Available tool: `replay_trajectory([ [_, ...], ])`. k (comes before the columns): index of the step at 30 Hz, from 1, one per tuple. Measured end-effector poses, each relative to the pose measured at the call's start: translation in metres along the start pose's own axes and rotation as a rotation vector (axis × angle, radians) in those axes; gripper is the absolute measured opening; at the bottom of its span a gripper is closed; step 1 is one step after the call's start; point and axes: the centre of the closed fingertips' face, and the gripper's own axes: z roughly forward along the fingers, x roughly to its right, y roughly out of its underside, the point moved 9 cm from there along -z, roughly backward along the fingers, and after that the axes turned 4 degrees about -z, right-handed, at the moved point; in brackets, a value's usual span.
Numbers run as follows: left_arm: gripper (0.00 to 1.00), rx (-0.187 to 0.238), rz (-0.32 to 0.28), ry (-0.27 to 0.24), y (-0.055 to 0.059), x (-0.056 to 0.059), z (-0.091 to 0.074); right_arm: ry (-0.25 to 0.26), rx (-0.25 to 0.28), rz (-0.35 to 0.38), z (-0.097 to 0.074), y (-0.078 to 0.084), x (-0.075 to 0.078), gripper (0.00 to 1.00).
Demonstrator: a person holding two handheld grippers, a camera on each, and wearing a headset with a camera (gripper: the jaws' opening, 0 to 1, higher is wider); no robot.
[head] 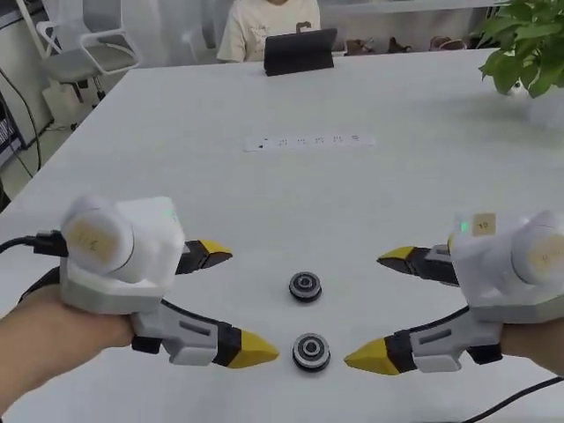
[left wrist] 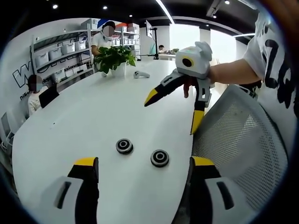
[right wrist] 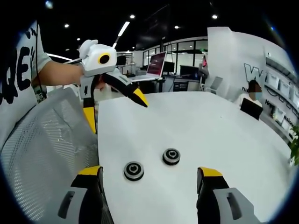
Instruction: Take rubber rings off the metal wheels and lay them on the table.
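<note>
- Head view: the far wheel (head: 305, 286) and near wheel (head: 311, 351) sit on the counter (head: 308, 194), between the left gripper (head: 242, 304) and right gripper (head: 368, 308)
- Left gripper view: its jaws are wide open and hold nothing, both wheels just ahead
- Right gripper view: jaws wide open too, holding nothing

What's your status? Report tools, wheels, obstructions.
Left tool and right tool open, empty. Near wheel and far wheel flat on table between them, rubber rings on. Nothing in the way.
</note>
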Motion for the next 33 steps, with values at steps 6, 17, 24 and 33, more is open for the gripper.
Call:
replay_trajectory([
  [6, 0.75, -0.007, 0.007, 0.019, 0.000, 0.000, 0.007, -0.008, -0.007, -0.012, 0.004, 0.001, 0.000, 0.80],
  [17, 0.72, -0.018, 0.012, 0.058, 0.001, 0.000, 0.023, -0.046, -0.024, -0.042, 0.016, 0.005, -0.001, 0.75],
  [24, 0.69, -0.025, 0.018, 0.084, 0.004, 0.001, 0.031, -0.074, -0.023, -0.061, 0.022, 0.007, -0.002, 0.69],
  [33, 0.64, -0.034, 0.032, 0.110, 0.006, 0.001, 0.037, -0.104, -0.038, -0.078, 0.030, 0.012, -0.003, 0.66],
])
